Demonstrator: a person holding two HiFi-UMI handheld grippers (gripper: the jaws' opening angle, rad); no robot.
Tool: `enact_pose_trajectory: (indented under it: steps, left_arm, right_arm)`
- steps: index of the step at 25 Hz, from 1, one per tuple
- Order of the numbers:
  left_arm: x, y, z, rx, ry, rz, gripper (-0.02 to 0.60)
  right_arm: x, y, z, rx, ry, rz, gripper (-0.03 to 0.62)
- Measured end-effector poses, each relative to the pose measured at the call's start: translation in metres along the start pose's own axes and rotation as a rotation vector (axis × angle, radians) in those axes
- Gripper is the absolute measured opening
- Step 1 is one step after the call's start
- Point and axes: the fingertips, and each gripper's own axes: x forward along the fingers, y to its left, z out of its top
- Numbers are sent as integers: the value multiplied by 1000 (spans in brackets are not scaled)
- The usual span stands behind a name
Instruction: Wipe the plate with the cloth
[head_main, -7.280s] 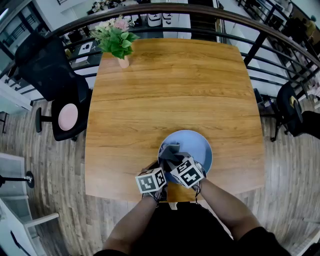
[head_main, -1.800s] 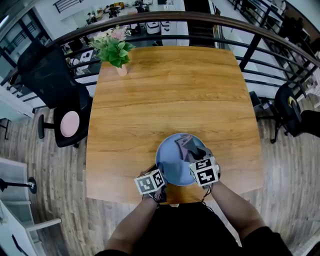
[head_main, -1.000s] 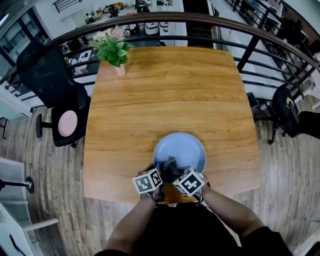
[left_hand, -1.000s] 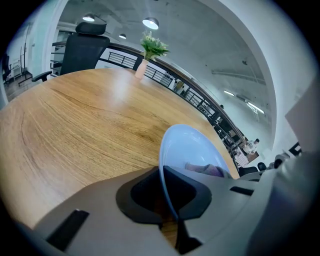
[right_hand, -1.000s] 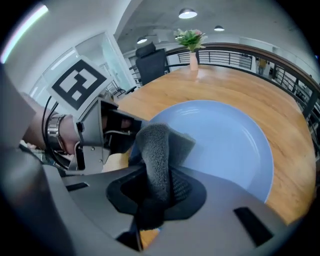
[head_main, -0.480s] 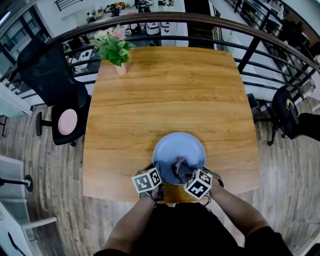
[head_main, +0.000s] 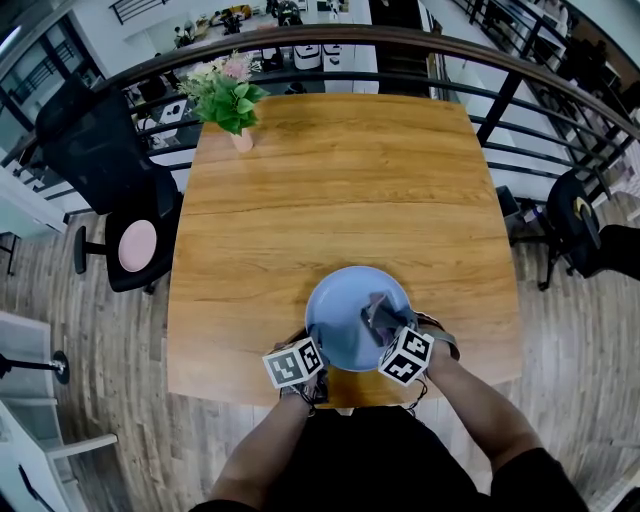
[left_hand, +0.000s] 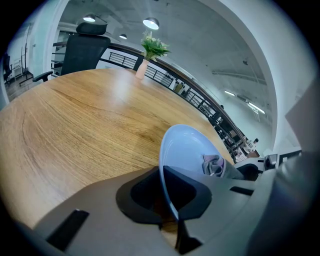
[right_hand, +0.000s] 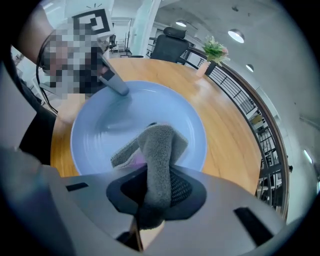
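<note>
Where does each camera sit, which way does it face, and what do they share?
Head view: on the head, steeply down at the table; forearms, left gripper and right gripper show.
Left gripper view: rides the left gripper, facing the plant; own jaws shut on the plate rim.
Right gripper view: rides the right gripper, facing the left gripper; own jaws shut on the cloth.
All share plate and cloth.

Wooden table with blue plate and vase of flowers
</note>
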Motion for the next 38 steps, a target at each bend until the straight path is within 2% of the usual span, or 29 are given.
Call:
enact_pose_trajectory:
  steps: [19, 24, 28, 30, 32, 37, 38]
  left_arm:
    - [8, 0, 12, 0, -1, 48, 41]
    - [11, 0, 14, 51, 6, 63, 50]
    - [7, -5, 17, 132, -2, 58, 63]
    - [-4, -12, 25, 195, -49, 61, 122]
    - [-18, -17, 34, 254, -109, 71, 141]
    - [-64, -25, 57, 317, -253, 82, 134]
    - [-75, -29, 60, 326, -280, 78, 108]
  right_arm:
    - [21, -54, 18, 61, -68, -85, 72]
    - [22, -59, 20, 120, -94, -81, 72]
    - [6, -64, 25, 247, -218, -52, 72]
    - [-9, -67, 28, 323, -318, -25, 72]
    - [-26, -68, 32, 391, -417, 1, 72]
    - [-65, -73, 43, 531, -602, 25, 72]
    - [-74, -73, 45, 558, -633, 36, 72]
